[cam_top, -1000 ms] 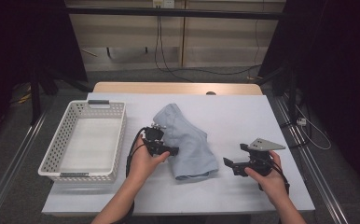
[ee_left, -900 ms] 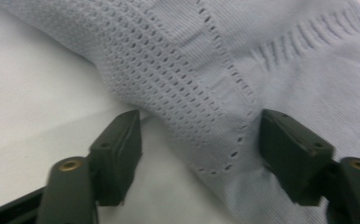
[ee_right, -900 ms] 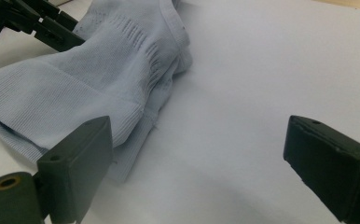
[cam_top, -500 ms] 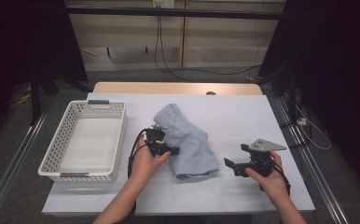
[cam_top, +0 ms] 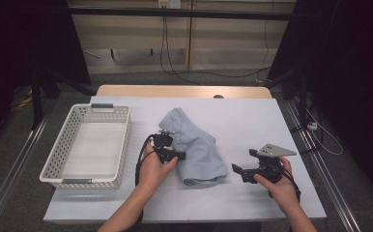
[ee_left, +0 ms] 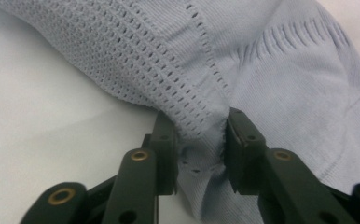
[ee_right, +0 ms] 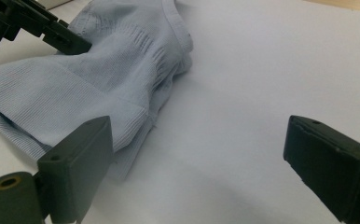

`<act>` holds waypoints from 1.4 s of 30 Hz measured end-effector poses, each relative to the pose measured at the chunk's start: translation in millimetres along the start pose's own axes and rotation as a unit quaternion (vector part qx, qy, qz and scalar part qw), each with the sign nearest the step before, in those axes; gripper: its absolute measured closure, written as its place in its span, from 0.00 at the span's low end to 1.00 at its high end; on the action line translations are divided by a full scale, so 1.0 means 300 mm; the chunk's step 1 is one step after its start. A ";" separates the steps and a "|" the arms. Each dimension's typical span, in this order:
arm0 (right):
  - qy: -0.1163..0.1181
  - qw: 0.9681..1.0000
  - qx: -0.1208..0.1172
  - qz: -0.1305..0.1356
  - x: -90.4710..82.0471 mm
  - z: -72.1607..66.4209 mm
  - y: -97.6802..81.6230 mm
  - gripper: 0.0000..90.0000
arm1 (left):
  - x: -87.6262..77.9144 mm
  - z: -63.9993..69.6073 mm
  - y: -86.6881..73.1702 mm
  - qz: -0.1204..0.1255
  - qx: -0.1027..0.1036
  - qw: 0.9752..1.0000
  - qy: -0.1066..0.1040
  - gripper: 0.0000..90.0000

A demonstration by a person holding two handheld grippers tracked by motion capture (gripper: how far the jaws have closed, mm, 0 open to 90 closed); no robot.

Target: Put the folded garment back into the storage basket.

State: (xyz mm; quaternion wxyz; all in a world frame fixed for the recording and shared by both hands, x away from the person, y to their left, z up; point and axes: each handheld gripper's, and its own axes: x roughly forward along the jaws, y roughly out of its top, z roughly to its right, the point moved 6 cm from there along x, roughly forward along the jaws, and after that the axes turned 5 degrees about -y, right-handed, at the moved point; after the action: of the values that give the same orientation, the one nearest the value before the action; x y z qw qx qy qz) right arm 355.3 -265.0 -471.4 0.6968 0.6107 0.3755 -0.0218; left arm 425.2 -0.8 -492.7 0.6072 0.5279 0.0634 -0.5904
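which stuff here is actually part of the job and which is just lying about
In the job:
- light blue knit garment, a fold of it pinched between the jaws
- left gripper, jaws just been closing on that fold
- right gripper, jaws wide open beside the garment
- white basket, probably where it goes

Lying about:
- cables on the floor behind the table
- wooden board at the table's far edge
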 end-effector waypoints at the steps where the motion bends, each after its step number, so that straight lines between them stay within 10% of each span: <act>1: 0.000 1.000 0.000 0.000 0.000 0.000 0.000 0.09 | -0.001 0.000 0.002 -0.001 -0.001 1.000 0.000 0.77; 16: -0.001 1.000 0.006 0.005 -0.010 0.007 -0.001 0.09 | -0.077 -0.084 0.039 -0.013 -0.045 0.999 -0.018 0.79; 25: -0.004 1.000 0.007 0.005 -0.013 0.010 -0.001 0.09 | -0.140 -0.174 0.063 0.007 -0.058 0.998 0.036 0.78; 42: 0.001 1.000 0.003 0.003 -0.006 -0.002 -0.002 0.09 | -0.101 -0.189 0.052 0.050 -0.071 0.994 0.060 0.27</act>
State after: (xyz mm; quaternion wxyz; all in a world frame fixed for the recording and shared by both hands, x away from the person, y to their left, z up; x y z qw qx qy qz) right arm 353.4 -265.4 -470.8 0.6947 0.6137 0.3745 -0.0203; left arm 459.6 55.5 -487.4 0.6671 0.5202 0.1151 -0.5208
